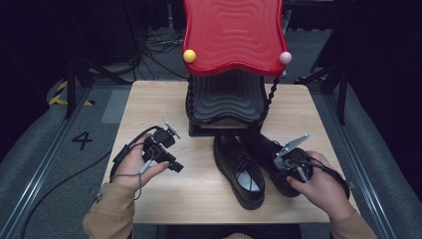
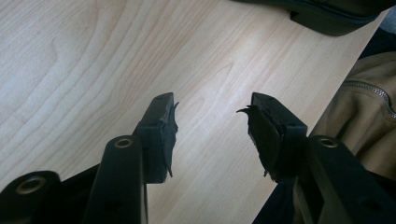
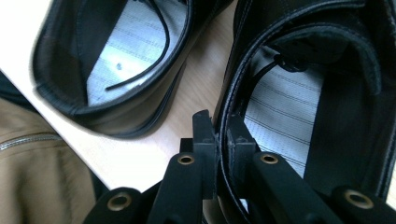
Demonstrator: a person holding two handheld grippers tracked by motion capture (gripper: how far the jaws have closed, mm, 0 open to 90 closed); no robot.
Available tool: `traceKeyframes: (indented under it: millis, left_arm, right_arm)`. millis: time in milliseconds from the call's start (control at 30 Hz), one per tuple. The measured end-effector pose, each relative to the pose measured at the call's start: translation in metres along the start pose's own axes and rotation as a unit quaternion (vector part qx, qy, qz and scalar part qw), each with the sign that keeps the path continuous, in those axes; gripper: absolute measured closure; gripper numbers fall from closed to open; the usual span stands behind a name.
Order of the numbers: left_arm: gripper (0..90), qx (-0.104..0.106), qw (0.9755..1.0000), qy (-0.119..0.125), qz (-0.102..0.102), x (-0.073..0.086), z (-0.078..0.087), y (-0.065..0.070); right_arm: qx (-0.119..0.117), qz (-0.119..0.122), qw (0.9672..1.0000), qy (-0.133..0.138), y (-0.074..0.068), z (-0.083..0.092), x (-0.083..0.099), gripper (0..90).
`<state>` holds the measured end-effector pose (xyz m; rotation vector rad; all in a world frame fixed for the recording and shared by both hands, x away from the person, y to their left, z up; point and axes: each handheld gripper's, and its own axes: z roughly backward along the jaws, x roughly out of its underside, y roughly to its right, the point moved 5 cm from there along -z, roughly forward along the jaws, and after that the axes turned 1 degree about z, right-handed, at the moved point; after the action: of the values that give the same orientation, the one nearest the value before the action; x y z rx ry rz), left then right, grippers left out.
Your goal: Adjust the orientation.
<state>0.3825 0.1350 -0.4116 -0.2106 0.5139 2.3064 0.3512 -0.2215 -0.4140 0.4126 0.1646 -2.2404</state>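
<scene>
Right gripper view: right tongs (image 3: 219, 135) clamp shoe (image 3: 327, 116) collar; left tongs (image 2: 212, 135) wide over bare table (image 2: 93, 70).

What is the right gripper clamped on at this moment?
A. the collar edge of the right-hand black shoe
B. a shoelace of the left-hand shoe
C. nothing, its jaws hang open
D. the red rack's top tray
A: in the right gripper view, the right gripper has its jaws pinched on the leather rim of the right-hand black shoe, one jaw inside and one outside.

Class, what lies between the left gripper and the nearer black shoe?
Bare tabletop between left gripper and shoe, seen in the high view.
</scene>
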Motion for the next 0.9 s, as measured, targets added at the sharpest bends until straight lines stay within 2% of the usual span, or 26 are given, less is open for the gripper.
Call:
traceKeyframes:
  millis: [33,100,200,300,400,500,567,667,800,867,900]
  left_arm:
    - [51.8,-0.001,1.0000,0.002,0.002,0.002,0.001,-0.001]
    - [51.8,-0.001,1.0000,0.006,0.008,0.005,0.002,-0.001]
    - [51.8,-0.002,1.0000,0.004,0.008,0.007,0.002,-0.002]
    - [51.7,-0.002,1.0000,0.003,0.008,0.007,0.001,-0.002]
    - [51.6,-0.002,1.0000,0.001,0.009,0.007,0.000,-0.002]
    - [51.7,0.000,1.0000,0.001,0.008,0.005,-0.001,-0.003]
    - [51.7,0.000,1.0000,-0.003,0.006,0.004,-0.003,-0.002]
    - [51.7,0.001,1.0000,-0.006,0.003,0.002,-0.004,-0.002]
    - [51.6,0.002,1.0000,-0.004,0.001,0.000,-0.006,-0.002]
    - [51.6,0.003,1.0000,-0.007,0.001,-0.001,-0.006,-0.002]
    - [51.6,0.002,1.0000,-0.006,0.001,-0.001,-0.006,-0.002]
  right_arm:
    - [0.001,0.004,1.0000,-0.001,-0.001,-0.005,-0.003,85.5]
    - [0.017,0.009,0.9998,0.002,-0.001,-0.012,-0.008,85.1]
    - [-0.002,0.005,0.9999,-0.009,-0.004,-0.021,-0.011,83.3]
    - [-0.002,0.006,0.9998,-0.020,-0.006,-0.031,-0.012,80.8]
    - [-0.014,-0.006,0.9999,-0.007,-0.006,-0.031,-0.015,74.5]
    - [-0.018,-0.017,0.9997,0.005,-0.005,-0.029,-0.015,77.1]
    - [-0.030,-0.022,0.9992,0.011,-0.006,-0.030,-0.016,78.6]
    - [-0.033,-0.027,0.9989,0.018,-0.005,-0.029,-0.017,78.4]
    - [-0.049,-0.038,0.9977,0.027,-0.004,-0.025,-0.017,76.8]
    - [-0.088,-0.067,0.9928,0.045,0.000,-0.019,-0.016,64.7]
    - [-0.108,-0.086,0.9890,0.054,0.000,-0.014,-0.015,62.6]
